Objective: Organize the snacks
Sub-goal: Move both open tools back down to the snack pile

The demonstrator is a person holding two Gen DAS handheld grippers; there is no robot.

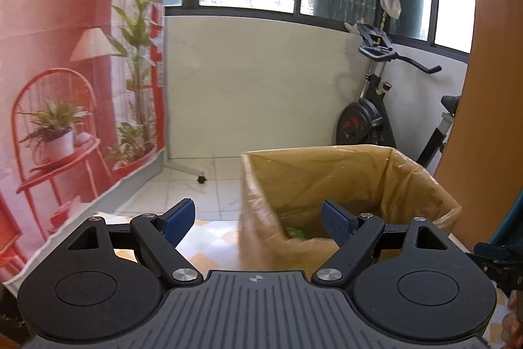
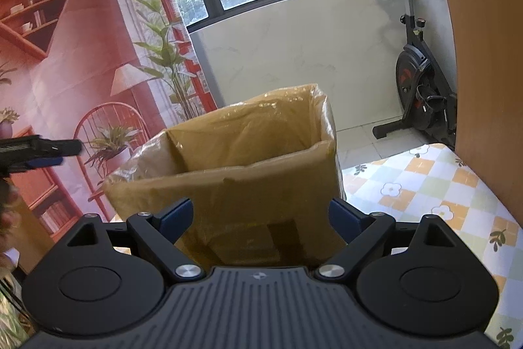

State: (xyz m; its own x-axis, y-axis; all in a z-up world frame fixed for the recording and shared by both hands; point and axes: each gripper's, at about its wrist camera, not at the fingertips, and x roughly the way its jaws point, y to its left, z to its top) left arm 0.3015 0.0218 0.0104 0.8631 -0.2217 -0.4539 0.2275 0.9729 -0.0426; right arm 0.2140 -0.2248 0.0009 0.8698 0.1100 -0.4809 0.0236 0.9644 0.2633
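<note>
A brown cardboard box (image 1: 353,182) wrapped in clear tape stands open on the checked tablecloth (image 2: 425,185). Green and red snack packets (image 1: 295,233) lie at its bottom, partly hidden by the near wall. My left gripper (image 1: 258,219) is open and empty, held just above the box's near left corner. My right gripper (image 2: 261,218) is open and empty, close against the box's (image 2: 248,159) outer wall, with one finger either side of it. The left gripper also shows at the left edge of the right wrist view (image 2: 42,152).
A printed red backdrop (image 1: 65,87) hangs on the left. An exercise bike (image 1: 376,107) stands by the white wall under the windows. A brown panel (image 2: 483,54) rises at the right of the table. Tiled floor lies beyond the table edge.
</note>
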